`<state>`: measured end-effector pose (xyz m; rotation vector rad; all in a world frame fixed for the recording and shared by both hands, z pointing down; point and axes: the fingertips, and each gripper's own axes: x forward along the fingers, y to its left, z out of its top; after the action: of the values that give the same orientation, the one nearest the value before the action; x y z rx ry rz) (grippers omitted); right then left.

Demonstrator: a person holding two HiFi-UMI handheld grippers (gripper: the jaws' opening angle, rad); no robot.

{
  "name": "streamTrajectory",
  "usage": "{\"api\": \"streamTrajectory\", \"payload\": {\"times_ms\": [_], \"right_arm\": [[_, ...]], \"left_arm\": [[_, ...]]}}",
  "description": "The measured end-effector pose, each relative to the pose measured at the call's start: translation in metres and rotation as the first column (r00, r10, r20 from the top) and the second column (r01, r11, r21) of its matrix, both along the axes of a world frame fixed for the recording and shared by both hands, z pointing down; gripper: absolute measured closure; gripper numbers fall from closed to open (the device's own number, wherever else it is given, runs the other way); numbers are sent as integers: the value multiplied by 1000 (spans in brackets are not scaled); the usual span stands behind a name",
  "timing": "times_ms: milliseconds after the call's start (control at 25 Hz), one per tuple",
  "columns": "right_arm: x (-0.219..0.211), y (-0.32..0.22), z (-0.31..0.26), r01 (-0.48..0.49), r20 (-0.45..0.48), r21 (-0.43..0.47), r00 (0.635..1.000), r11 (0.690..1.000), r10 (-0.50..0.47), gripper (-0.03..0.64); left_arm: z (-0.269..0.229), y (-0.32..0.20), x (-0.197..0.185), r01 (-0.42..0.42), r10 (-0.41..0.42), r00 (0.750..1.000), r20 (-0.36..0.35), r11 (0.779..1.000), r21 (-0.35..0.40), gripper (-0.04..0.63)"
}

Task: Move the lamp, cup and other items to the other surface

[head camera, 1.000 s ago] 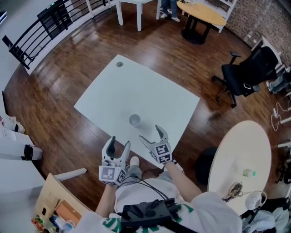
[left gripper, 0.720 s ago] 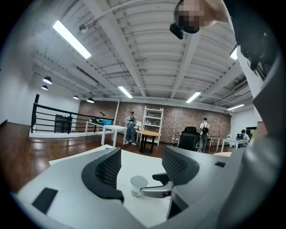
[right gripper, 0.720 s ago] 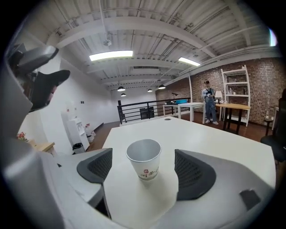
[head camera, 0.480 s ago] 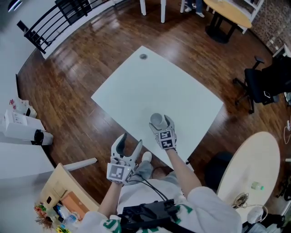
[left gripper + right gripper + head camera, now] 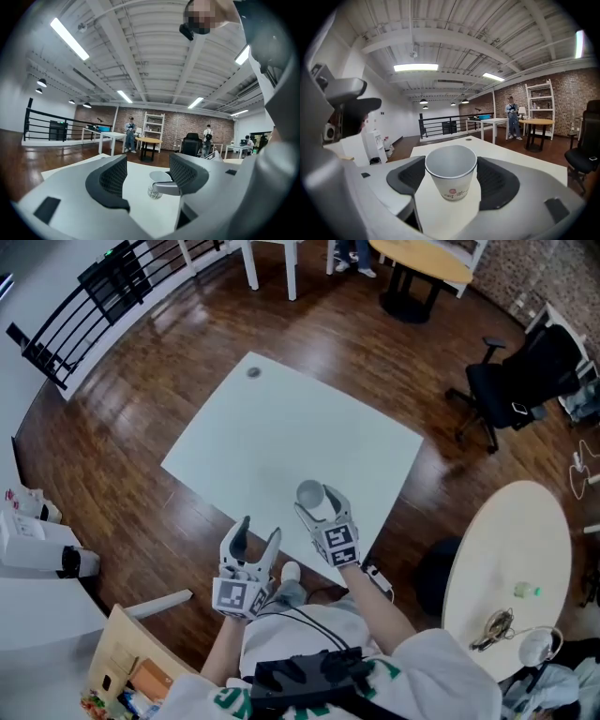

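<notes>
Right gripper [image 5: 451, 182] jaws have just been closing, pads touching cup [image 5: 450, 166] on white table [image 5: 281, 427]; left gripper [image 5: 259, 529] spread, empty.

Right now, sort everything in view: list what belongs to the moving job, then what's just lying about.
Job:
- white paper cup, between the jaws of the right gripper, which have just been closing on it
- square white table under it
- round cream table, probably the destination

Lying about:
- black office chair
- small grey disc at the white table's far corner
- cardboard box
</notes>
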<state>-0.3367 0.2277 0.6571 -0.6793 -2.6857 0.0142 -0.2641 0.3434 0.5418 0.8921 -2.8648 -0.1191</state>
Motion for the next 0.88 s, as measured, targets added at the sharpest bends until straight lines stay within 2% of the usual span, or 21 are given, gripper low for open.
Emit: {"api": "streamTrajectory", "payload": {"times_ms": [160,280,400,520,600,680,760,880], "right_arm": [[34,-48,-42,-106,67,-45,992,993,109,255],[68,-89,-79,-196,94,-61,975,979,201,255],[103,-142,-101,-321,135,-61,935,945,327,255],[138,-186,-112,-433,156,-71,885,898,439,255],[160,-212,-118,-500,153,-80,849,862,506,255],[186,-239,-122,-576,142,-75,802,814,581,255],[220,-269,-122,-659,150,-67,736,749,661,255],[279,-310,-128,-766,160,-77,622,638,766,255]], "left_arm": [[-10,-42,7,-112,112,994,10,993,30,320],[-15,-81,14,-217,216,976,22,976,33,320],[-15,-130,21,-337,336,941,25,941,29,319],[-18,-180,30,-451,450,892,29,892,37,321],[-24,-213,41,-525,523,851,40,850,40,321],[-27,-249,55,-605,603,796,48,795,38,321],[-29,-286,77,-690,688,724,43,724,32,321],[-32,-342,124,-800,799,600,36,599,34,319]]}}
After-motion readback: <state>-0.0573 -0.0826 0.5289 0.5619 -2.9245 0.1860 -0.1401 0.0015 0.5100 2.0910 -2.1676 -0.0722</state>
